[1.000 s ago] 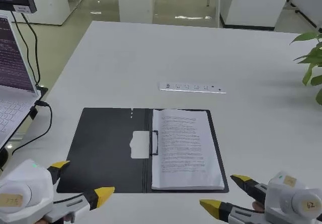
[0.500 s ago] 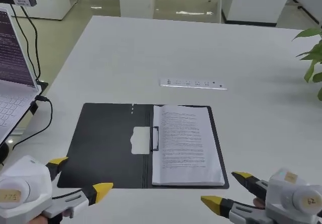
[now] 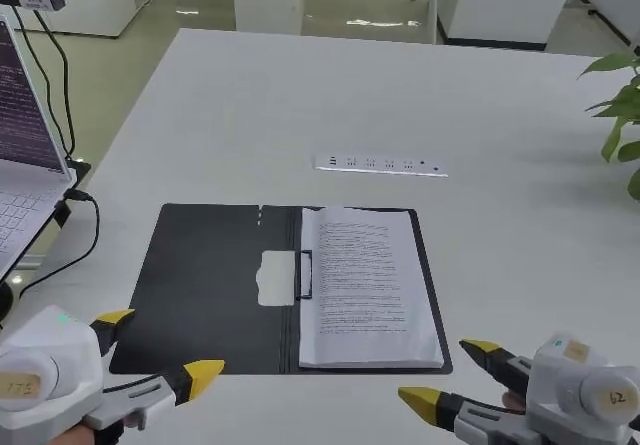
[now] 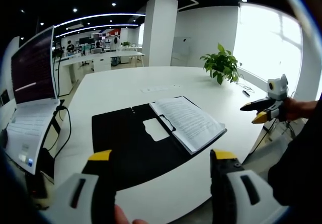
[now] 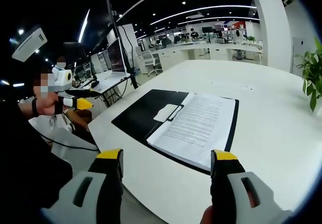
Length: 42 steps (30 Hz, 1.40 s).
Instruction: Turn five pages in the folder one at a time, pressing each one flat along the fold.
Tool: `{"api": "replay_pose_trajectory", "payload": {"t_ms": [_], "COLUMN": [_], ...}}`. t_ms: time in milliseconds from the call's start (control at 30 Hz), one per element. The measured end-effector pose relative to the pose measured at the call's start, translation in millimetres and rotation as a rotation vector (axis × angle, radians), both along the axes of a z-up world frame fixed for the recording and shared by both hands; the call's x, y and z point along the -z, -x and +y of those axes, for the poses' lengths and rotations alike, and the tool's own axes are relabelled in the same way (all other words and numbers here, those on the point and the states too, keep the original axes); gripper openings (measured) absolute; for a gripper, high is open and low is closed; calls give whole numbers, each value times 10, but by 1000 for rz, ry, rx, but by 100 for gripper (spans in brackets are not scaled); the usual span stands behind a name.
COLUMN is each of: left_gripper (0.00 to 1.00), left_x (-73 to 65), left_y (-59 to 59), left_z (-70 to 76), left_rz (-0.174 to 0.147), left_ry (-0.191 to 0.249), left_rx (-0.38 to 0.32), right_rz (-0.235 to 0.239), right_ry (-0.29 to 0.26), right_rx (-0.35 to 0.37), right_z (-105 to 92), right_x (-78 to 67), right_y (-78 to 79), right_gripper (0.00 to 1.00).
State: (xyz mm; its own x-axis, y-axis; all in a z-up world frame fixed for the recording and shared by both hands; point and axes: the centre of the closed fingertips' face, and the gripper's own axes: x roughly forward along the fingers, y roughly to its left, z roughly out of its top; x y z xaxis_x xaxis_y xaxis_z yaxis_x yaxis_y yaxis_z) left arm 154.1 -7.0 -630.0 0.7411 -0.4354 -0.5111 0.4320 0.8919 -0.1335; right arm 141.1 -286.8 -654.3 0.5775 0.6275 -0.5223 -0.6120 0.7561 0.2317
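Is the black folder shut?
No, the folder lies open and flat, with the pages stacked on one half.

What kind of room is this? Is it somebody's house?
Probably an office, not a house. An open laptop sits beside a big white table, rows of desks with screens stretch away under ceiling lights, and a black folder of printed pages lies on the table.

A: How is the light?
B: Bright and even: ceiling strips (image 4: 100, 19) and a blown-out window (image 4: 266, 43) on the right; glare on the far floor (image 3: 385, 23), shadows faint
A: And sharpness?
B: Head view crisp; both gripper views bow strongly at their edges
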Motion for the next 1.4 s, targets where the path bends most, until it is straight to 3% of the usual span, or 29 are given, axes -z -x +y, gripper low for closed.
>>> {"api": "replay_pose_trajectory", "payload": {"t_ms": [767, 1400], "left_gripper": [78, 78], "left_x": [-19, -62], "left_y": [-22, -175], "left_z": [-1, -276], "left_rz": [-3, -21], "left_ry": [-1, -1], "left_rx": [-1, 100], "right_rz": [0, -3], "right_ry": [-6, 13], "right_rx": [3, 1], "right_z": [-3, -10], "right_x": [-2, -39], "right_y": [-14, 45], "right_gripper": [70, 71]}}
